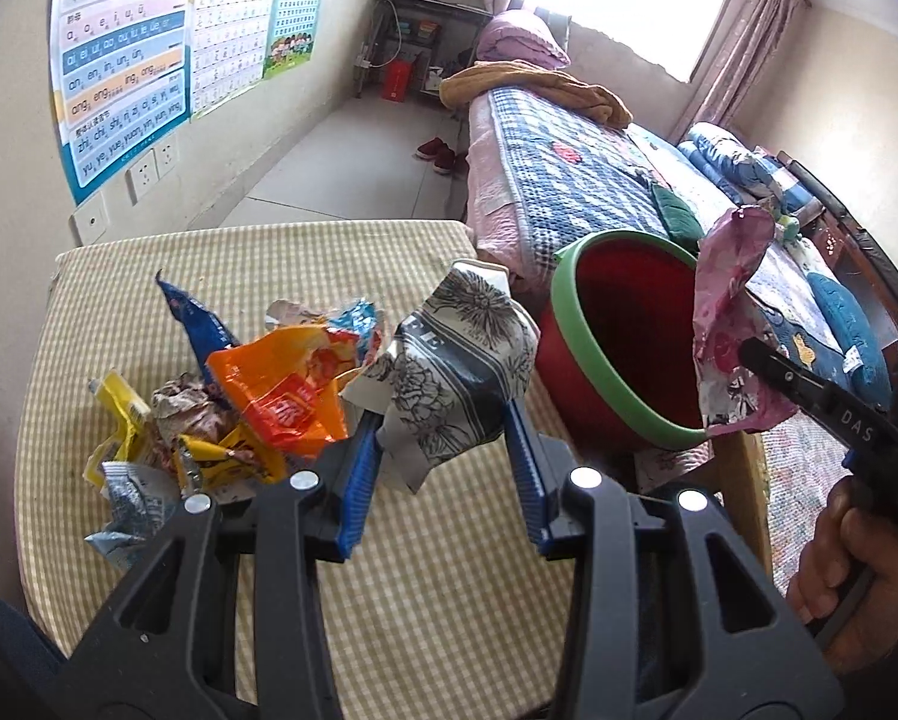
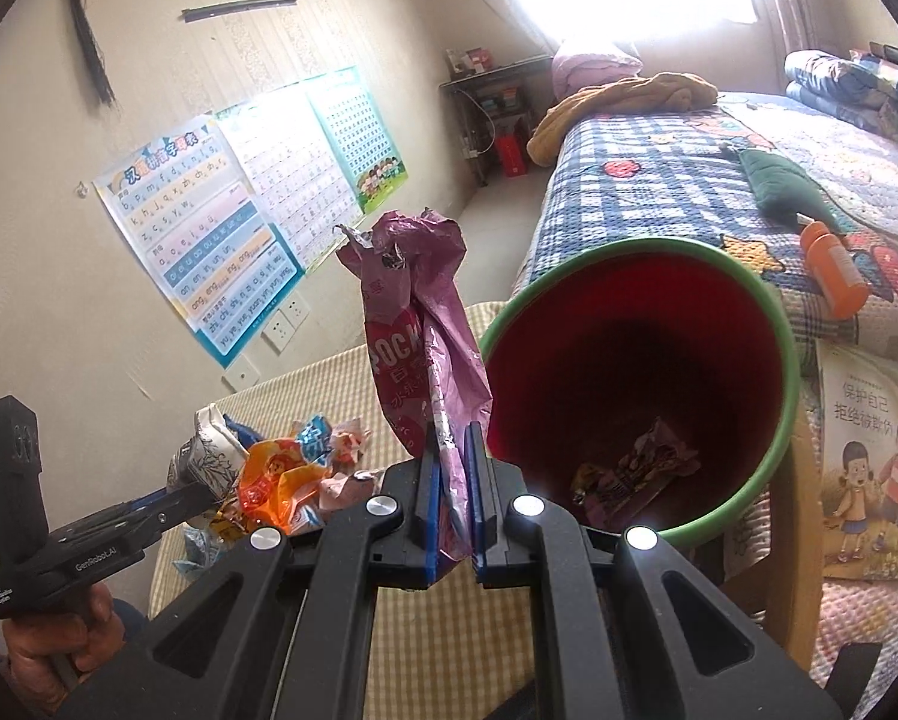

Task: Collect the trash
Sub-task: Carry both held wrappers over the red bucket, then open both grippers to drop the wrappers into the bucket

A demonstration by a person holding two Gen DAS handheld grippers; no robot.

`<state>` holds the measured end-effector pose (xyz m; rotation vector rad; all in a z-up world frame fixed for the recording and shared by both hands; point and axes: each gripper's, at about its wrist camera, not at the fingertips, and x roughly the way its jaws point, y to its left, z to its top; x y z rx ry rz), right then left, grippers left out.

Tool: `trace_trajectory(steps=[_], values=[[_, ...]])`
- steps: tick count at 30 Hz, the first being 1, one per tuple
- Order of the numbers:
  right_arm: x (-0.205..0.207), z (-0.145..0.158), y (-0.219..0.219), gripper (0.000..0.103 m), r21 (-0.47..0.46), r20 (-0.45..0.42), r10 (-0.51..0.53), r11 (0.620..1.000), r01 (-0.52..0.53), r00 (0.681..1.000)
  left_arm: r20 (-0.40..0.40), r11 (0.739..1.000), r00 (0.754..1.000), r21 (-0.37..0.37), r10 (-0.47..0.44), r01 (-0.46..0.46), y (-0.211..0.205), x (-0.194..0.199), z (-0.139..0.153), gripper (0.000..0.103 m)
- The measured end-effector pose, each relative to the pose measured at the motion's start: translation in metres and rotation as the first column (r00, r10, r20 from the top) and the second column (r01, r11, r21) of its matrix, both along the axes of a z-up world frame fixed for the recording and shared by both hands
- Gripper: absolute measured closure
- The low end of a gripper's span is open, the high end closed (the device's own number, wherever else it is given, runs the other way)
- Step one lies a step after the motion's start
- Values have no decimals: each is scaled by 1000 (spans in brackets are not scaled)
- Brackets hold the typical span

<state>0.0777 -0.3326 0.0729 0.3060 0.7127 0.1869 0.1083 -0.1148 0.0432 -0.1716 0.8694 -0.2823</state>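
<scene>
Both grippers loaded, mid-carry to the red bin (image 2: 634, 384) with the green rim, which is the landmark for all positions below.

Your right gripper (image 2: 451, 504) has its jaws pinched nearly together on the pink wrapper (image 2: 419, 324). The wrapper stands upright just left of the bin's rim, at about rim level and not yet over the mouth. Your left gripper (image 1: 443, 426) has its jaws part-way open but clamped on the bulkier crumpled grey floral carton (image 1: 449, 354), held left of the bin and farther from it than the pink wrapper.

The remaining trash, a pile of wrappers (image 1: 233, 414) in orange, yellow and blue, lies on the checked tabletop (image 1: 449, 570), left of the bin and well apart from it. One or two crumpled wrappers (image 2: 634, 474) already rest on the bin's bottom.

Step in hand, as judged: delivery of two picked pieces, with most of the pile still to collect. The next move calls for bringing the pink wrapper past the near rim until it hangs over the mouth, then parting the jaws. The tall, limp wrapper may catch on the rim, so clear the rim first. The carton should follow once your right gripper is out of the way.
</scene>
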Motion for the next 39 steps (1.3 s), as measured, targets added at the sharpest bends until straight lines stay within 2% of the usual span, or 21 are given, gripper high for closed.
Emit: trace_trajectory(steps=[7, 13, 24, 39], values=[[6, 2, -39, 95, 5, -9, -69, 998, 69, 998, 24, 997, 997, -13, -77, 78, -46, 17, 15, 64], [7, 10, -52, 95, -10, -5, -72, 997, 72, 997, 36, 992, 992, -15, -121, 122, -77, 28, 27, 64], [23, 0, -92, 94, 1, -36, -135, 991, 135, 990, -18, 981, 981, -4, -195, 195, -125, 57, 12, 64], [47, -35, -124, 93, 45, -110, -189, 980, 195, 976, -87, 960, 957, 21, -277, 280, -183, 100, -8, 64]])
